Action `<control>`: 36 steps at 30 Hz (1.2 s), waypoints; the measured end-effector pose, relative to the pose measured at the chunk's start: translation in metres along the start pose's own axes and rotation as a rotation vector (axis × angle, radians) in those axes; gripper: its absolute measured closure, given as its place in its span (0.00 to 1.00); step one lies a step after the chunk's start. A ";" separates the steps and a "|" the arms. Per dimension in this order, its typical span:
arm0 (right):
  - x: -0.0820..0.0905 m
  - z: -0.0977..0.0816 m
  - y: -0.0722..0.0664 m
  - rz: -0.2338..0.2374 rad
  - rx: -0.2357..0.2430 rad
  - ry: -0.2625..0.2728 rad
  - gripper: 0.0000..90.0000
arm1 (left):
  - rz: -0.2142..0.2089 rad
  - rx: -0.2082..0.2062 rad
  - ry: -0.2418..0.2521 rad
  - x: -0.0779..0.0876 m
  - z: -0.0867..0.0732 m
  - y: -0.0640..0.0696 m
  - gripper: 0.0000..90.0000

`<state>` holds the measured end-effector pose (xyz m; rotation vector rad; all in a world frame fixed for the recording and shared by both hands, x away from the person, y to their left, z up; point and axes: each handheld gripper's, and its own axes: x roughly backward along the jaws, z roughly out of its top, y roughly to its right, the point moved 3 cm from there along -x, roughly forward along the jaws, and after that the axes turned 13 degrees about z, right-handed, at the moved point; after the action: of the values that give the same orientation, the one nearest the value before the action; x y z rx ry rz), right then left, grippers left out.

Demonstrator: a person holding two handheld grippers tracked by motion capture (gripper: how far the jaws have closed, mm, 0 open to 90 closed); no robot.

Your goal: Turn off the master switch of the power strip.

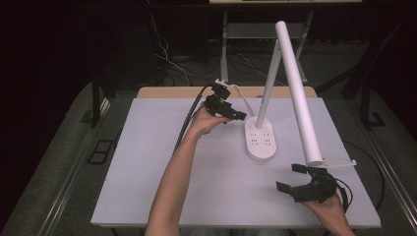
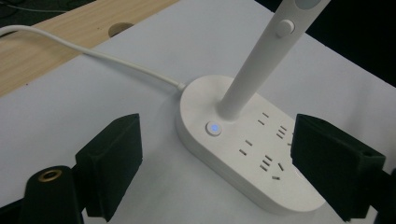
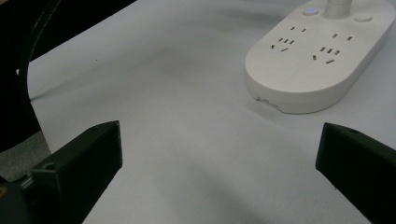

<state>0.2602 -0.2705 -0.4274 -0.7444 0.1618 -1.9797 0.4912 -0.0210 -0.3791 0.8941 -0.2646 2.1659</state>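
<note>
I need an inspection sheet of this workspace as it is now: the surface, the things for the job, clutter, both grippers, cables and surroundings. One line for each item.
Surface: white table top, with a strip of bare wood along its far edge.
Job's things: white desk lamp; its oval base carries sockets and a small button lit blue; the stem rises from the base and the long lamp head slopes down toward the near right.
Clutter: nothing seen.
Grippers: left gripper open, just left of the base; right gripper open, at the near right, below the tip of the lamp head.
Cables: white lamp cord runs from the base toward the far edge; a black cable trails from the left gripper.
Surroundings: dark room, grey floor, loose wires behind the table.
</note>
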 end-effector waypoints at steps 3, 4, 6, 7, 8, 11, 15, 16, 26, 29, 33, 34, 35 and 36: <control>-0.001 0.000 -0.001 0.002 0.001 -0.003 0.00 | -0.005 0.014 0.000 -0.005 0.001 0.002 0.20; -0.001 0.000 -0.001 0.003 0.006 -0.004 0.00 | -0.011 0.005 -0.007 -0.006 0.001 0.001 0.21; -0.002 0.000 -0.001 0.003 0.003 -0.006 0.00 | -0.019 0.008 -0.016 -0.008 0.001 0.002 0.24; -0.002 0.000 -0.001 0.003 0.002 -0.003 0.00 | -0.025 0.008 -0.017 -0.010 0.001 0.003 0.25; -0.002 0.000 -0.001 0.003 0.001 -0.003 0.00 | -0.030 0.022 -0.018 -0.012 0.001 0.004 0.27; -0.002 0.000 -0.001 0.003 0.001 -0.001 0.00 | -0.037 0.019 -0.016 -0.016 0.001 0.005 0.32; -0.002 0.000 -0.001 0.001 0.001 -0.003 0.00 | -0.045 0.018 -0.012 -0.020 0.001 0.006 0.36; -0.002 0.000 -0.001 0.002 0.002 -0.007 0.00 | -0.048 0.022 -0.011 -0.021 0.001 0.007 0.38; -0.002 0.000 -0.001 0.003 0.002 -0.006 0.00 | -0.074 0.036 0.002 -0.030 -0.001 0.008 0.49; -0.003 0.000 -0.001 0.003 0.002 -0.009 0.00 | -0.080 0.052 0.004 -0.035 -0.002 0.009 0.55; -0.003 0.000 -0.001 0.003 0.005 -0.012 0.00 | -0.083 0.046 0.003 -0.041 -0.003 0.011 0.62; -0.003 0.000 -0.001 0.002 0.003 -0.013 0.00 | -0.081 0.048 0.005 -0.042 -0.004 0.011 0.63; -0.004 0.000 -0.001 0.002 0.004 -0.014 0.00 | -0.085 0.048 0.007 -0.044 -0.004 0.011 0.65; -0.004 -0.001 0.000 0.003 0.006 -0.015 0.00 | -0.086 0.066 0.012 -0.046 -0.005 0.012 0.66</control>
<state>0.2608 -0.2672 -0.4293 -0.7542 0.1480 -1.9702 0.5011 -0.0540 -0.4129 0.9127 -0.1468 2.1106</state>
